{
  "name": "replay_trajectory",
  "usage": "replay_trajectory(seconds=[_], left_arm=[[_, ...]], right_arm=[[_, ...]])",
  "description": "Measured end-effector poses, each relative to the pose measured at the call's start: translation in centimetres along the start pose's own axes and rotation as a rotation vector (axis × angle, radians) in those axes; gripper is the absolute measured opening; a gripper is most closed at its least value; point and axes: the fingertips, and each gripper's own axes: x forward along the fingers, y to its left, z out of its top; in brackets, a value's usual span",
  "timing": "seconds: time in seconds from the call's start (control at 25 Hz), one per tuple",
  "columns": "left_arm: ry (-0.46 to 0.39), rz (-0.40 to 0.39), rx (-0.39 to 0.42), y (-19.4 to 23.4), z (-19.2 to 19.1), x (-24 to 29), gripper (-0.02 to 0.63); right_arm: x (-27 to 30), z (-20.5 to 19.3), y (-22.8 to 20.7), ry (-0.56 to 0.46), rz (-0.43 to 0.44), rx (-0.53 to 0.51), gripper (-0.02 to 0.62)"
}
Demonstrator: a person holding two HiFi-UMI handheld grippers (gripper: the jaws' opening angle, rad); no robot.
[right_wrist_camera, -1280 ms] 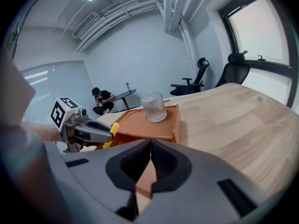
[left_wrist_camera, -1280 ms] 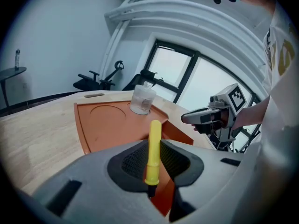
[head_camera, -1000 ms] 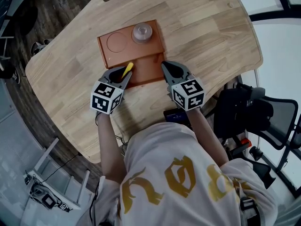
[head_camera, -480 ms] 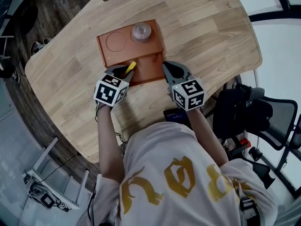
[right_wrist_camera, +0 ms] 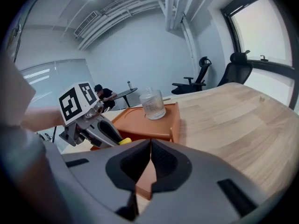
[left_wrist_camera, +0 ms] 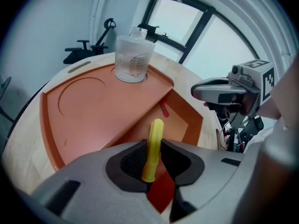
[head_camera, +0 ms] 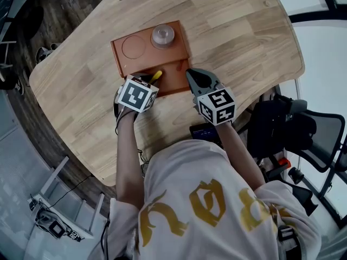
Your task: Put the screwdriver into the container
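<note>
Now the left tool [head_camera: 146, 79] has come forward and inward over the last second, and its marker cube has tipped up to face the head camera more squarely. It used to sit at the near left corner of the orange container [head_camera: 174, 52]; its tips now reach over the near rim. The screwdriver [head_camera: 156, 76] has gone with it. Its yellow handle is clamped between the two pads and pokes out ahead of them, pointing toward the sunken compartment on the container's near side.

In the left gripper view that compartment lies straight ahead and below the handle, with a small red piece [left_wrist_camera: 163, 109] already lying in it; what that piece is cannot be told. The right tool [head_camera: 196, 79] has barely shifted. It waits just off the container's near right corner with its jaws pressed together and nothing between them. The clear bottle [head_camera: 163, 36] stands in its round seat at the far edge as before, and the container has not slid on the wooden surface [head_camera: 238, 31].

By my reading the carry is close to finished: the screwdriver is gripped above the compartment but not released. What remains seems to be lowering it a little and letting the pads part, keeping the handle clear of the step that borders the raised part
</note>
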Motion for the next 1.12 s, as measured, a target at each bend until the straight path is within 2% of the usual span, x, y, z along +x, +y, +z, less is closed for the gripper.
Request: replay_trajectory(seconds=[0.2, 0.52, 1.12], left_arm=[[0.072, 0.026, 0.015, 0.0, -0.4, 1.0, 0.081], [0.136, 0.049, 0.042, 0.1, -0.8, 2.4, 0.081], [0.147, 0.097, 0.024, 0.6, -1.1, 3.3, 0.081]], right_arm=[[0.3, 0.2, 0.6, -0.015, 0.032, -0.006, 0.012], [0.6, 0.7, 1.2, -0.042, 0.073, -0.01, 0.012], [0.8, -0.1, 0.8, -0.018, 0.07, -0.003, 0.012]])
